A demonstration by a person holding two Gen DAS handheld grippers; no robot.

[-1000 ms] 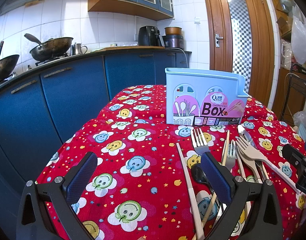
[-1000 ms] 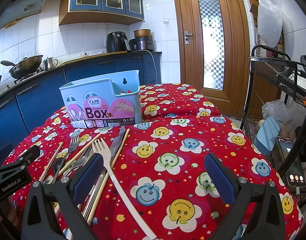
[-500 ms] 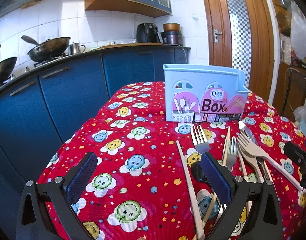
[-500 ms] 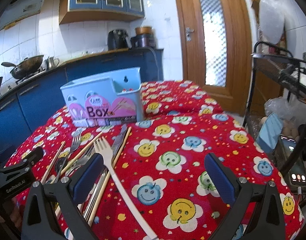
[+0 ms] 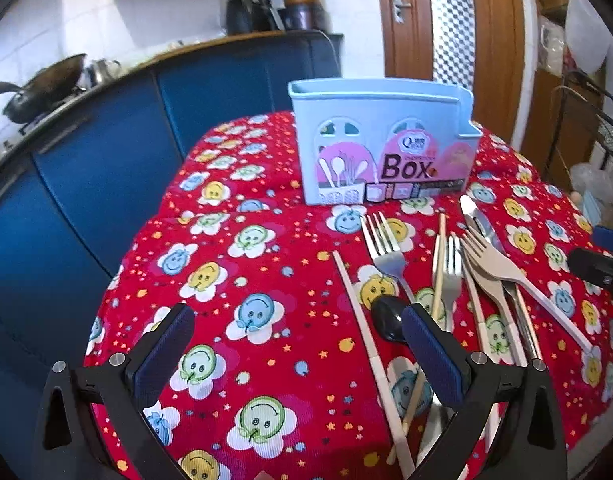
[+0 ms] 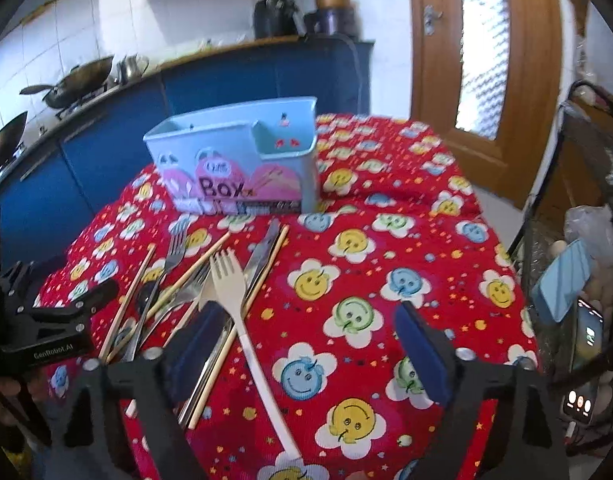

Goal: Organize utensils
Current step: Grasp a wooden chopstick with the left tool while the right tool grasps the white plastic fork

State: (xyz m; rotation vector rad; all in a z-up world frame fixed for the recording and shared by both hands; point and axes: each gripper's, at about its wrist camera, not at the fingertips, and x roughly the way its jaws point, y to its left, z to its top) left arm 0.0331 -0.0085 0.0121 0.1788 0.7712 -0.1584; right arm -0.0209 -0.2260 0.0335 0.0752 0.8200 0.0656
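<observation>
Both my hand-held grippers, left (image 5: 296,350) and right (image 6: 310,344), are wide open and hold nothing. The forks (image 6: 226,276) lie in a heap, so I may grab two.

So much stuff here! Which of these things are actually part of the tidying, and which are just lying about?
Part of the job:
- blue utensil box
- metal forks
- cream plastic fork
- chopsticks
- black spoon
- knife
- left tongs and right tongs, both open

Just lying about:
- wok
- kettle
- air fryer
- phone
- door
</observation>
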